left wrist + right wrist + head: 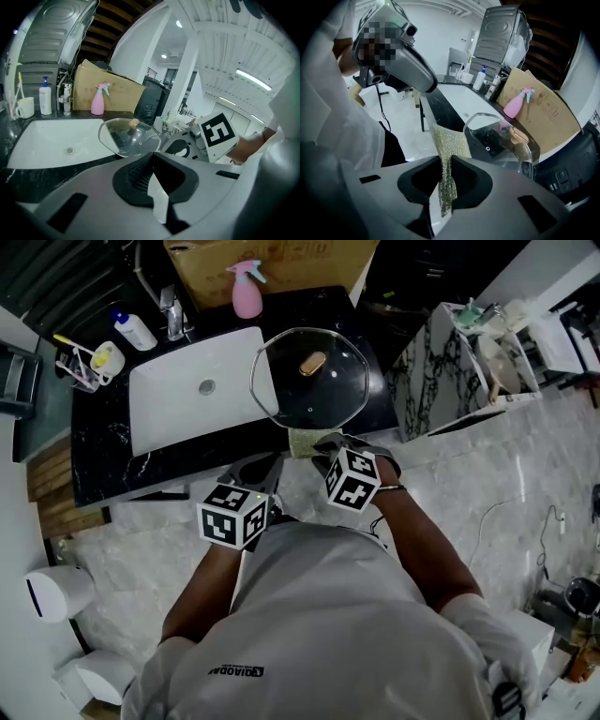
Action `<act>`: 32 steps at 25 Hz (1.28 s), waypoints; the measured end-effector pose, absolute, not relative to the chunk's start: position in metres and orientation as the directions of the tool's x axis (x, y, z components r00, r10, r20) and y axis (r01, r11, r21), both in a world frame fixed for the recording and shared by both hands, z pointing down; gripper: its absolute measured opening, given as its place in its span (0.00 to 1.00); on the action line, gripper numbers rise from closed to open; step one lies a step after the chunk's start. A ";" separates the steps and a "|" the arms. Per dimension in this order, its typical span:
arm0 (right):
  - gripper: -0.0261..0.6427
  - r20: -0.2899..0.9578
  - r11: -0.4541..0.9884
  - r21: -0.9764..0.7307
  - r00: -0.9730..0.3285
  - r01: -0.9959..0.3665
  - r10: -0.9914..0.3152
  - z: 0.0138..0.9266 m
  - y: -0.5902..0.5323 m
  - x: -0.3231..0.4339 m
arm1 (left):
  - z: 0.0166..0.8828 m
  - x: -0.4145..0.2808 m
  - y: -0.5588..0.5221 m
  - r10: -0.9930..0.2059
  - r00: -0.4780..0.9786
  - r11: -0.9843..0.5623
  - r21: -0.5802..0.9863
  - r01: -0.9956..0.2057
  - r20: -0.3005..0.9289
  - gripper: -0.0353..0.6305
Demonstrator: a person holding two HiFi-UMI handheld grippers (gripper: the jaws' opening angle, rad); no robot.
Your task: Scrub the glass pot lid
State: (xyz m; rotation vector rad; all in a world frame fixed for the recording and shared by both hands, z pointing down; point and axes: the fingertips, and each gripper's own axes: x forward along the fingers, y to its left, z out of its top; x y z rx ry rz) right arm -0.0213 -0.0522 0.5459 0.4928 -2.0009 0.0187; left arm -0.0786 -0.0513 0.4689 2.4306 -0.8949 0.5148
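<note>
The glass pot lid (317, 395) lies knob-up at the right end of the black table (101, 454), its left rim overlapping the right edge of the white sink (169, 418). The right claw (446, 174) is clamped on a mesh scrub cloth (450, 144), held just beside the lid's near rim at the table's front edge. The left claw (151, 165) is closed on nothing, near that front edge.

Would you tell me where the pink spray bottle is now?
In the head view, the pink plastic spray bottle stands by the brown cardboard box, just right of the metal faucet behind the white sink.
</note>
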 end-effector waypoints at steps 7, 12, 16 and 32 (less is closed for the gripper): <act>0.17 0.744 0.870 0.177 -0.516 -0.460 -0.424 0.501 -0.022 0.004 | 0.454 -0.051 -0.006 -0.537 0.696 -0.646 0.298 -0.703 0.477 0.07; 0.17 0.582 0.800 0.052 -0.633 -0.598 -0.511 0.466 0.009 0.028 | 0.445 -0.034 0.027 -0.583 0.679 -0.627 0.285 -0.725 0.445 0.07; 0.17 0.423 0.738 -0.164 -0.722 -0.655 -0.547 0.444 0.037 0.044 | 0.441 -0.019 0.056 -0.601 0.673 -0.614 0.289 -0.734 0.432 0.07; 0.16 0.277 0.646 -0.319 -0.720 -0.693 -0.636 0.417 0.082 0.092 | 0.426 0.003 0.116 -0.605 0.652 -0.614 0.254 -0.747 0.457 0.07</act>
